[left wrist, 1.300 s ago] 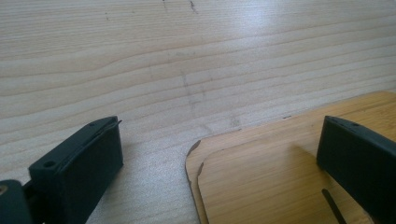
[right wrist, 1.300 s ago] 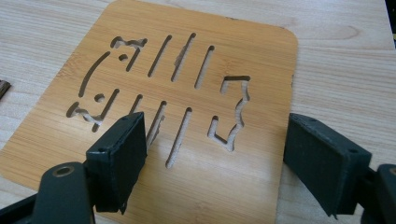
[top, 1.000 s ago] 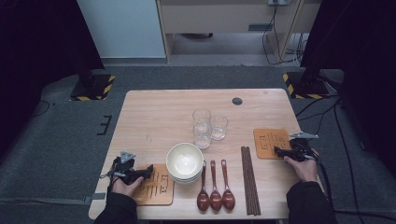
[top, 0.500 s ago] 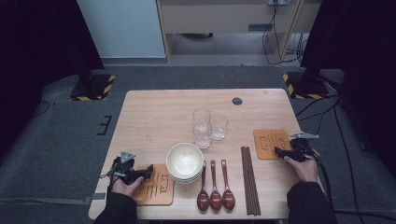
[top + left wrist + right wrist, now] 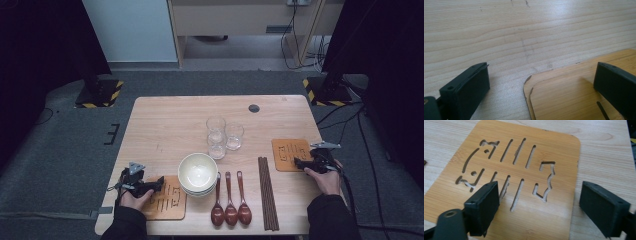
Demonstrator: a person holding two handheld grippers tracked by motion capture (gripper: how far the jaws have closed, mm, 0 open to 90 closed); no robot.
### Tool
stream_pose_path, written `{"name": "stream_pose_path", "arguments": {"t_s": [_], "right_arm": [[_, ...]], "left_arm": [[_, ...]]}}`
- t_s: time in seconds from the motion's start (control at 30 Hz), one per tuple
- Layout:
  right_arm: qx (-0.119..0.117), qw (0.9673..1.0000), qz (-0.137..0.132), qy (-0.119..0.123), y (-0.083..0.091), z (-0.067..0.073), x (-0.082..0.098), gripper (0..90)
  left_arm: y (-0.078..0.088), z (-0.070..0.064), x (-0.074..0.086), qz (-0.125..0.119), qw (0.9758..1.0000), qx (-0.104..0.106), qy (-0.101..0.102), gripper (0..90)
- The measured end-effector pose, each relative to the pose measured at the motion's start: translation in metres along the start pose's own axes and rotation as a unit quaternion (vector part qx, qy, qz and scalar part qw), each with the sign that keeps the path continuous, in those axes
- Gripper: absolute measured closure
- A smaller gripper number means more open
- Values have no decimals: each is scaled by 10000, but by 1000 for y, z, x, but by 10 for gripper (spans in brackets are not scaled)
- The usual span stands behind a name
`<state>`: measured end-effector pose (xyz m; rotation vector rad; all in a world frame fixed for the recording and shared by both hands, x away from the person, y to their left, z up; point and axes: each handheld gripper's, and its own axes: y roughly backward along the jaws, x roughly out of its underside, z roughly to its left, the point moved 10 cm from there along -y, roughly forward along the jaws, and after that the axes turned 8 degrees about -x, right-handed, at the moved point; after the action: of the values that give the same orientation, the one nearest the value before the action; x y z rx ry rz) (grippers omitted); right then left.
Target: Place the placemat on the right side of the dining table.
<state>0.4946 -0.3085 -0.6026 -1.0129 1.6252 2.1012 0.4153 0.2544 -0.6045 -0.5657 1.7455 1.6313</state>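
1. The right gripper (image 5: 299, 163), its jaws just opening and gaping over nothing, hangs above the right bamboo mat (image 5: 291, 154) at the table's (image 5: 165, 125) right edge.
2. The left gripper (image 5: 161, 182), jaws apart, rests at the near-left bamboo mat (image 5: 169, 200).
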Motion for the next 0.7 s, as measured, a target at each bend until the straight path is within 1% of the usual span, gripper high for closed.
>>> {"name": "stream_pose_path", "arguments": {"t_s": [0.1,0.17,0.37,0.4,0.57,0.63,0.7], "right_arm": [[-74,9999,-78,-45,1,2,-2,132],[-43,9999,-159,-28,2,2,-4,125],[-49,9994,-339,-29,9,4,-11,160],[-57,9992,-379,-67,10,5,-12,165],[-80,9986,-523,-47,18,8,-19,180],[-86,9984,-557,-71,20,9,-22,185],[-94,9981,-607,-55,23,11,-25,190]], "left_arm": [[0,0,0,-1,10000,0,-1,0],[0,0,0,-1,10000,0,1,0],[0,0,0,-1,10000,6,3,0],[0,0,0,0,10000,4,1,0],[0,1,0,-4,10000,-16,27,0],[1,2,-1,-44,10000,-25,60,15],[2,4,-1,-58,9999,-26,81,55]]}}
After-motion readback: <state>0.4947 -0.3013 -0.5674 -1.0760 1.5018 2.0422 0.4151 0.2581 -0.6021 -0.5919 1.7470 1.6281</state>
